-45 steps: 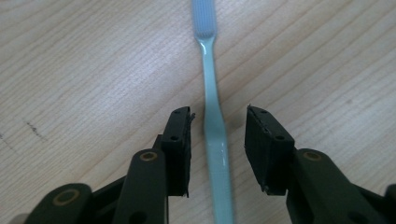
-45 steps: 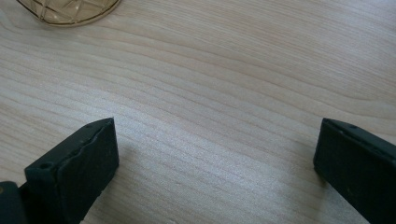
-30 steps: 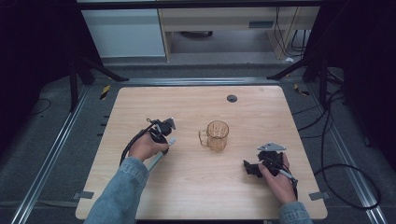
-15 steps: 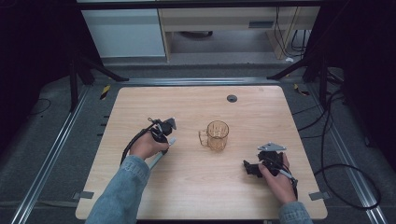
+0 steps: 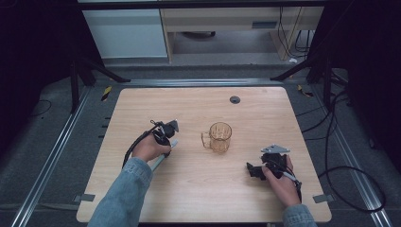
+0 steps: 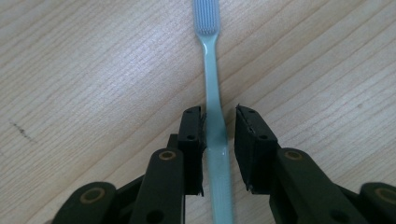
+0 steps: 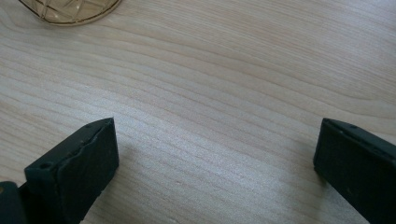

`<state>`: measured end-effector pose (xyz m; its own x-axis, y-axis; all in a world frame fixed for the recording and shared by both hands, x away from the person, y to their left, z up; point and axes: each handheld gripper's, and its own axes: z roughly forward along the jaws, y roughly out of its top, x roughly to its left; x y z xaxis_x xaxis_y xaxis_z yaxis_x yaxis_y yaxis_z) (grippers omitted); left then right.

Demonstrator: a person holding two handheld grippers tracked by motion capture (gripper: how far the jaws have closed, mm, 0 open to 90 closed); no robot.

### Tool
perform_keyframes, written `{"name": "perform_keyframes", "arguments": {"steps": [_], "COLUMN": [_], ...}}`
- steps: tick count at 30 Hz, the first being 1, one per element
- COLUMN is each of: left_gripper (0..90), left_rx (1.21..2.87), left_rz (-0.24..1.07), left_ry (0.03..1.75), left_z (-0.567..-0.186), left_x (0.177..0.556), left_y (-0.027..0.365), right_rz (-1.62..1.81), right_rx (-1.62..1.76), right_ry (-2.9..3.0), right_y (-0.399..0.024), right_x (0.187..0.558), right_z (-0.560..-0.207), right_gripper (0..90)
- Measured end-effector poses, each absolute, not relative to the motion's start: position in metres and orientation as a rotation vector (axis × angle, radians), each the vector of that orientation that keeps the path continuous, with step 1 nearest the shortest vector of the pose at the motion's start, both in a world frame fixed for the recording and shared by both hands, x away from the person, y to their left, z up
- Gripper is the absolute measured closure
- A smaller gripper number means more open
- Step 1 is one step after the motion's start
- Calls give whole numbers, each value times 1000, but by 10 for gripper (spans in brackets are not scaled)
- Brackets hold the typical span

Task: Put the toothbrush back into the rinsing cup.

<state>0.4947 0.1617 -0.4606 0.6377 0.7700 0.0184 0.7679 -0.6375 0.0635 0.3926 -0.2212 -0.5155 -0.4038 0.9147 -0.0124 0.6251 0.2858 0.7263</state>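
Note:
A pale green toothbrush [image 6: 212,70] lies flat on the wooden table [image 5: 198,194], its bristle head pointing away from my left gripper [image 6: 219,114]. The handle runs between the two black jaws: the left pad touches it and a narrow gap shows at the right pad, so the gripper is open around it. In the high view my left gripper [image 5: 166,136] sits left of a clear amber glass mug [image 5: 220,137], with the toothbrush [image 5: 161,161] poking out under the hand. My right gripper [image 5: 254,170] rests at the front right, wide open [image 7: 217,135] over bare wood, the mug's base [image 7: 70,11] ahead.
A small dark round grommet [image 5: 235,99] sits in the tabletop near the far edge. Black cables [image 5: 340,156] trail on the floor to the right of the table. Metal rails run along both sides, and shelving stands beyond the far edge.

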Motion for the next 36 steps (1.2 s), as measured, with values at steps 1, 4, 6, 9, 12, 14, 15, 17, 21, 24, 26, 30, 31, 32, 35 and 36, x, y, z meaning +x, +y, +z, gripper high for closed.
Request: {"name": "perform_keyframes", "arguments": {"steps": [1,4,6,9,12,14,15,17,21,24,26,30,31,32,35,36], "left_gripper": [719,722,724,731,744,750,758,772,781,787,789,789,789,790,790,790], "left_rx": [2798,2800,2804,2800,2795,2794,2795,2793,2790,2792,2801,2757,2745,2731,2698,2681], "left_rz": [69,74,72,69,71,67,67,68,70,81,102,145,153,164,188,203], "left_ry": [1315,1316,1313,1314,1310,1307,1305,1305,1301,1291,1281,1251,1248,1237,1209,1202], "left_z": [-461,-462,-462,-463,-463,-463,-463,-463,-463,-463,-461,-449,-447,-444,-435,-431], "left_x": [495,495,495,495,496,496,495,495,495,493,491,487,486,486,482,481], "left_y": [162,162,162,162,162,161,160,160,160,160,160,159,159,159,158,158], "right_rz": [913,916,910,916,909,909,918,913,915,916,907,918,919,918,918,912], "right_rx": [1402,1406,1393,1408,1383,1392,1411,1400,1407,1405,1382,1409,1409,1407,1407,1393], "right_ry": [2130,2132,2130,2131,2131,2131,2131,2131,2132,2131,2132,2132,2131,2131,2131,2129], "right_y": [-220,-220,-221,-220,-221,-221,-220,-221,-220,-220,-221,-220,-220,-220,-220,-221], "right_x": [392,392,392,392,393,392,392,392,392,392,393,392,392,392,392,392], "right_z": [-515,-515,-515,-514,-515,-515,-514,-515,-515,-515,-515,-514,-514,-515,-515,-515], "right_gripper": [4,4,4,4,4,4,4,4,4,4,4,4,4,4,4,4]}}
